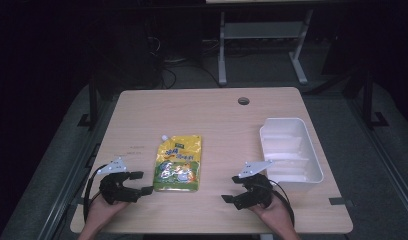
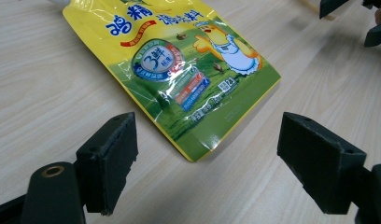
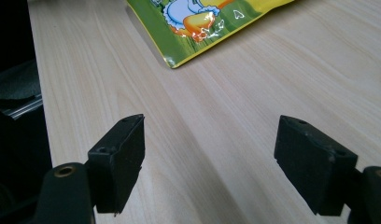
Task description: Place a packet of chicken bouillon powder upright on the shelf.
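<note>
The left hand-held gripper [image 1: 141, 182] rested low at the near left of the wooden counter [image 1: 217, 115], its jaws spread wide with nothing between them. In the left gripper view the jaws framed the near corner of a yellow-and-green spouted pouch [image 2: 188, 74], which lay flat just ahead of them, untouched. The right hand-held gripper [image 1: 231, 189] sat at the near right, its jaws likewise wide apart and empty over bare wood; the pouch's corner [image 3: 198, 23] lay farther off in its own view. From above, the pouch [image 1: 178, 162] lay between the two grippers, nearer the left one, its spout pointing away. A white plastic bin [image 1: 292, 150] stood at the counter's right side, just beyond the right gripper.
</note>
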`<act>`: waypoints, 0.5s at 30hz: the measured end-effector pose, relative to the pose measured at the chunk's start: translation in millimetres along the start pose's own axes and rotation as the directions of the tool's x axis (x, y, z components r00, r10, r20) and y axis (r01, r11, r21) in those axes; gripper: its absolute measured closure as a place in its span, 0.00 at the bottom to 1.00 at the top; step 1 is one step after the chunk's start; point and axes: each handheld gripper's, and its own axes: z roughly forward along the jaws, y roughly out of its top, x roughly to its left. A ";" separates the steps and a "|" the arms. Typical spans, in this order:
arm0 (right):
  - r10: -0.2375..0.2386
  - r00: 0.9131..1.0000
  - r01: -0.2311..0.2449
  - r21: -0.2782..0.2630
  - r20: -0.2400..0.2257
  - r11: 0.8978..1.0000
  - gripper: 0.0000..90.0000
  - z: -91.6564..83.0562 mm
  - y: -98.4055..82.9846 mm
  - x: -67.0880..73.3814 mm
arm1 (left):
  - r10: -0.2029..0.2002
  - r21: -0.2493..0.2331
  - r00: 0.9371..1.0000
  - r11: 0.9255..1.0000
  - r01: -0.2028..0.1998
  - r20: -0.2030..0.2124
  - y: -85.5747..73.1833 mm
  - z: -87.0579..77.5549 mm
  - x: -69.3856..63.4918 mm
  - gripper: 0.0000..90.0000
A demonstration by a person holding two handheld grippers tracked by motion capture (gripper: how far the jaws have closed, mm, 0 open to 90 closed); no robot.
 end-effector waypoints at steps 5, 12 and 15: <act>-0.005 1.000 0.005 -0.005 -0.004 1.000 0.26 2.5 3.9 3.5 | -0.010 -0.009 1.000 1.000 0.010 -0.004 -0.2 -1.8 1.1 0.22; -0.015 1.000 0.015 -0.013 -0.012 1.000 0.26 9.9 20.4 4.6 | -0.017 -0.012 1.000 1.000 0.017 -0.004 -0.1 -1.5 3.2 0.21; -0.013 1.000 0.013 -0.012 -0.013 1.000 0.26 12.5 26.4 3.1 | -0.023 -0.012 1.000 1.000 0.023 -0.004 -0.1 -1.4 3.8 0.21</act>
